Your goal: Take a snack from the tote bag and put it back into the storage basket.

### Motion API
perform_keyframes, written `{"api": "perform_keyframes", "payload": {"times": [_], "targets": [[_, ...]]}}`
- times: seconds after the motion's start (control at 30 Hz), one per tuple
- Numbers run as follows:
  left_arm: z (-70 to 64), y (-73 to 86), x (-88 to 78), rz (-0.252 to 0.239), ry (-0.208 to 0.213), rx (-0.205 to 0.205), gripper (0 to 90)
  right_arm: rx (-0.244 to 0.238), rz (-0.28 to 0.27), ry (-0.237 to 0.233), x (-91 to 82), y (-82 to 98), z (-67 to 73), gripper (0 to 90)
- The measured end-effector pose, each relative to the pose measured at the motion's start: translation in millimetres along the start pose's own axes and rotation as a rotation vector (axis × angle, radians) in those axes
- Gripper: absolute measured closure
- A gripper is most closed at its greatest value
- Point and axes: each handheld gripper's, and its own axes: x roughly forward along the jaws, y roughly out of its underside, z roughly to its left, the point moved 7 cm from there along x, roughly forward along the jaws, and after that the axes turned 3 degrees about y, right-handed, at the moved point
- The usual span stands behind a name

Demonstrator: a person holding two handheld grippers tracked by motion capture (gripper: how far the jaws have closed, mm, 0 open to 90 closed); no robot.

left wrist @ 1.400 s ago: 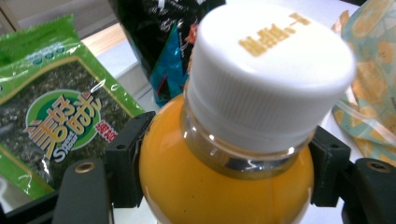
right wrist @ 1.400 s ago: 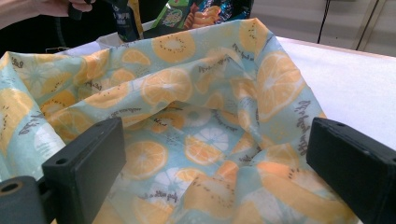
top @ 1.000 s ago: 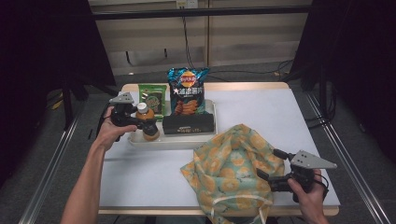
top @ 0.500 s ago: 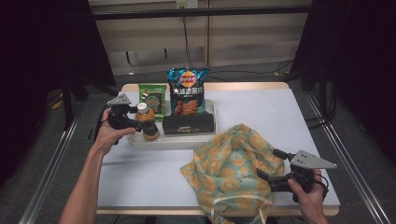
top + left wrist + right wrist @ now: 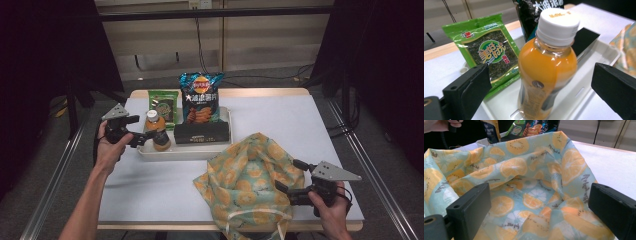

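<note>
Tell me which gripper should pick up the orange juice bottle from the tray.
Left. The left gripper has its open jaws on either side of the juice bottle in the white tray; the right gripper sits at the fruit-print bag, probably too far.

Your tabletop [image 5: 320, 125] is pale grey-white with a wood edge, lit evenly from above. At twelve o'clock a beige panelled wall [image 5: 260, 40] stands behind a dark rail [image 5: 215, 12], with a cable [image 5: 200, 45] hanging down it. At nine and three o'clock hang black curtains [image 5: 45, 65]. Grey floor [image 5: 380, 150] and metal rails [image 5: 55, 180] flank you.
</note>
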Motion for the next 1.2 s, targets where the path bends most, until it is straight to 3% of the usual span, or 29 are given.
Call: {"api": "perform_keyframes", "payload": {"times": [0.07, 0.37, 0.43, 0.5, 0.57, 0.63, 0.8, 1.07, 1.2], "targets": [[-1.5, 1.8, -5.0, -0.004, -0.029, -0.012, 2.0, -0.004, 0.003, -0.001, 0.1, 0.1, 0.7, 3.6], [-20.2, 12.6, -24.1, -0.034, -0.075, -0.046, 2.6, 0.001, -0.003, 0.009, -1.6, -0.5, -0.7, 3.1], [-23.9, 15.9, -28.4, -0.056, -0.094, -0.076, 3.1, 0.003, -0.006, 0.011, -1.6, -0.9, -0.9, 2.9], [-28.2, 19.6, -32.3, -0.068, -0.085, -0.095, 3.4, 0.000, -0.008, 0.015, -2.1, -1.1, -1.6, 2.9], [-33.1, 23.1, -36.3, -0.067, -0.098, -0.082, 3.4, 0.003, -0.009, 0.021, -2.2, -1.0, -2.6, 2.7], [-39.7, 26.1, -39.0, -0.066, -0.083, -0.073, 3.3, 0.004, -0.012, 0.024, -2.5, -1.5, -2.9, 2.7], [-56.9, 36.0, -47.0, -0.060, -0.088, -0.089, 3.3, 0.008, -0.021, 0.030, -4.8, -2.8, -2.7, 2.4], [-78.0, 51.9, -56.8, -0.019, -0.096, -0.059, 3.6, 0.018, -0.041, 0.055, -10.0, -5.0, -7.2, 0.5], [-92.7, 61.4, -58.0, -0.013, -0.069, -0.057, 3.6, 0.025, -0.040, 0.051, -11.5, -4.4, -7.4, 0.5]]}}
